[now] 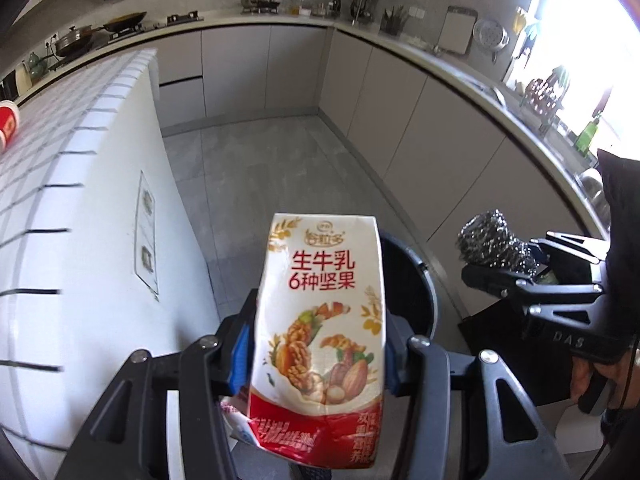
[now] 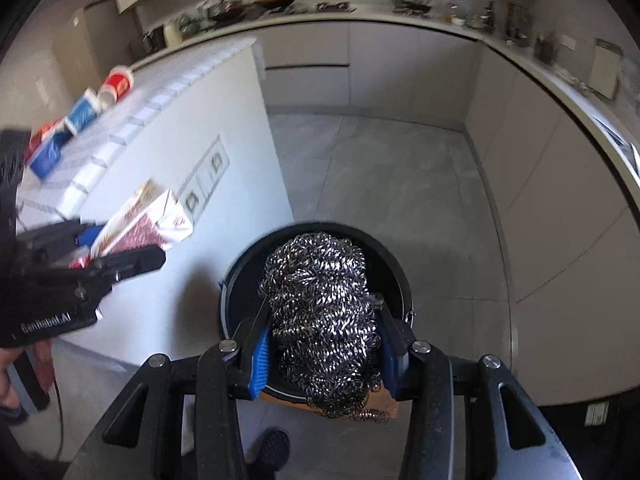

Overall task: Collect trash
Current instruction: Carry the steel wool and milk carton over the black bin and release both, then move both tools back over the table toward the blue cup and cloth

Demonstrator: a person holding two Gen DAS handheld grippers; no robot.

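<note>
My left gripper (image 1: 316,344) is shut on a white and red milk carton (image 1: 320,320) printed with nuts, held upright over the left side of a round black bin (image 1: 416,292) on the floor. In the right wrist view my right gripper (image 2: 324,344) is shut on a steel wool scrubber (image 2: 320,304), directly above the open black bin (image 2: 240,276). The scrubber (image 1: 492,244) and right gripper (image 1: 508,276) also show at the right of the left wrist view. The carton (image 2: 148,220) in the left gripper (image 2: 120,248) appears at the left of the right wrist view.
A white tiled island counter (image 1: 72,132) stands left of the bin, with red and blue cups (image 2: 100,96) and packets on top. Grey cabinets (image 1: 420,120) and a worktop with pans and utensils ring the grey floor (image 2: 380,176). A shoe (image 2: 272,448) is near the bin.
</note>
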